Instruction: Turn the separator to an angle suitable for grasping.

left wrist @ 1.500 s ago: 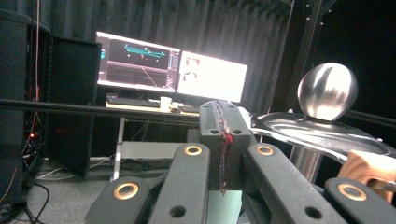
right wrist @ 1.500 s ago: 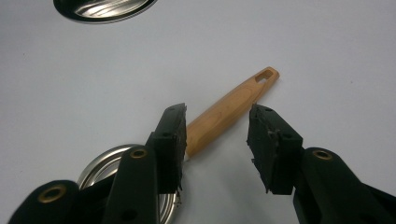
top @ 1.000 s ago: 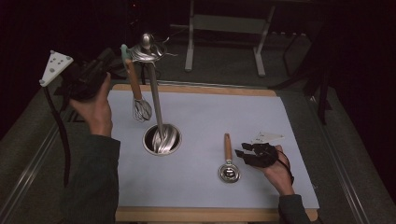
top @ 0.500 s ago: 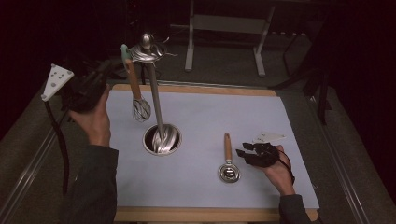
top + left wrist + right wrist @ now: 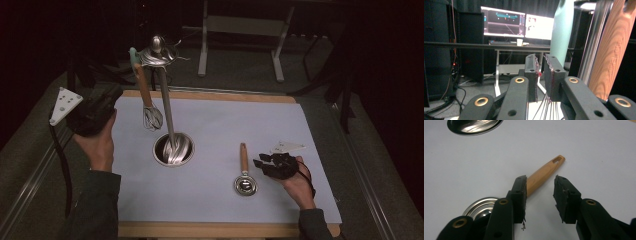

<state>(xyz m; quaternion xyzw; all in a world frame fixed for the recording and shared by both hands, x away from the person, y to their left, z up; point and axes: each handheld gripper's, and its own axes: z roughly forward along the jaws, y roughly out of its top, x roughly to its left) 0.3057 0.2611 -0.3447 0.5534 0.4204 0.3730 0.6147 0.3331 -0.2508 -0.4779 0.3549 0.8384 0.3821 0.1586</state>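
A whisk (image 5: pixel 145 90) with a wooden handle (image 5: pixel 614 50) and a teal end (image 5: pixel 562 27) hangs from a hook at the top of a metal stand (image 5: pixel 167 110). Left of the whisk and apart from it, my left gripper (image 5: pixel 111 96) is held in the air. Its jaws (image 5: pixel 542 58) are almost together with nothing between them. A metal spoon (image 5: pixel 244 172) with a wooden handle (image 5: pixel 544 171) lies on the white mat. My right gripper (image 5: pixel 257 162) sits low beside it, open (image 5: pixel 540 178), with the handle lying just beyond its fingertips and untouched.
The stand's round steel base (image 5: pixel 173 149) sits mid-mat, and in the right gripper view it shows at the top left (image 5: pixel 474 125). The white mat (image 5: pixel 225 125) covers a wooden-edged board. Metal frame legs (image 5: pixel 205 40) stand behind the table, and monitors (image 5: pixel 504 22) glow far off.
My left gripper has drawn back from the whisk handle, down and to the left. The whisk stays hanging on the stand. The right gripper has not moved.
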